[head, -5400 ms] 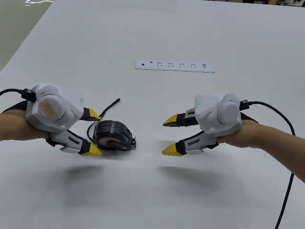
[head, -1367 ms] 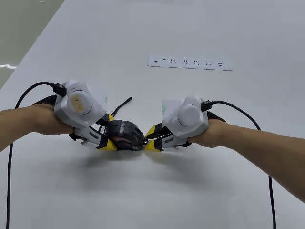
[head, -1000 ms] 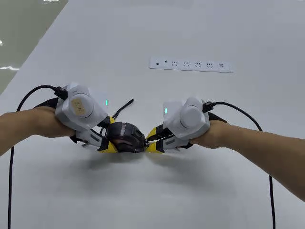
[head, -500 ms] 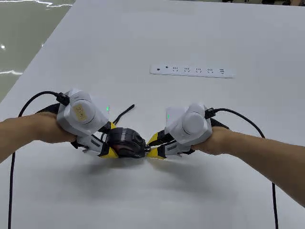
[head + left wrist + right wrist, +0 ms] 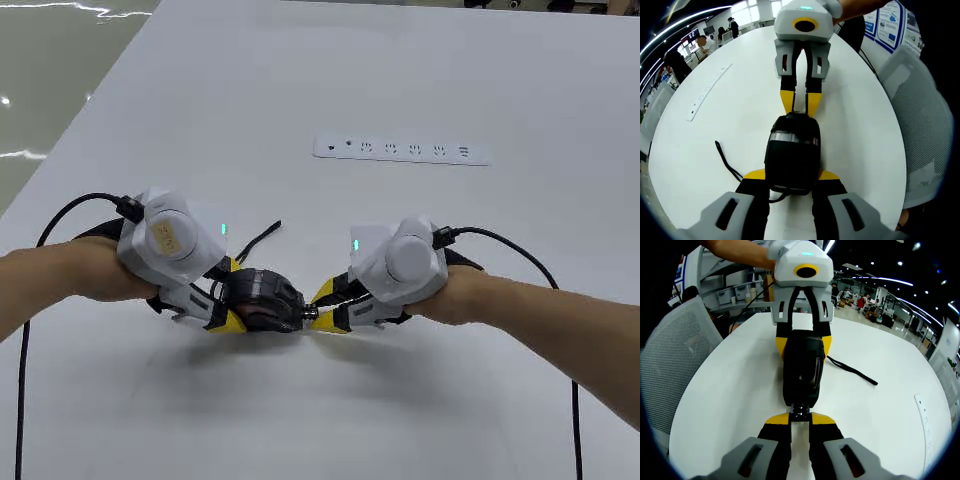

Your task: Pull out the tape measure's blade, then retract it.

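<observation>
A black tape measure (image 5: pixel 262 298) lies on the white table (image 5: pixel 400 400), its case between the yellow-tipped jaws of my left gripper (image 5: pixel 233 295), which is shut on it. In the left gripper view the case (image 5: pixel 792 152) sits in that gripper (image 5: pixel 791 176). My right gripper (image 5: pixel 320 307) faces it from the right, its jaws pressed together on the blade's end hook (image 5: pixel 309 313). The right gripper view has the hook (image 5: pixel 800 410) pinched in the right gripper (image 5: pixel 800 419), close to the case's mouth (image 5: pixel 801 367). Little or no blade is out.
A white power strip (image 5: pixel 402 150) lies farther back on the table. The tape's black wrist strap (image 5: pixel 258 238) trails behind the case. Black cables run from both grippers. The table's left edge (image 5: pixel 70 130) is near; a mesh chair (image 5: pixel 675 365) stands beside the table.
Both grippers were open and apart 5.4 s ago, the tape lying between the left jaws. The left has since shut on the case and the right has come in and shut on the hook.
</observation>
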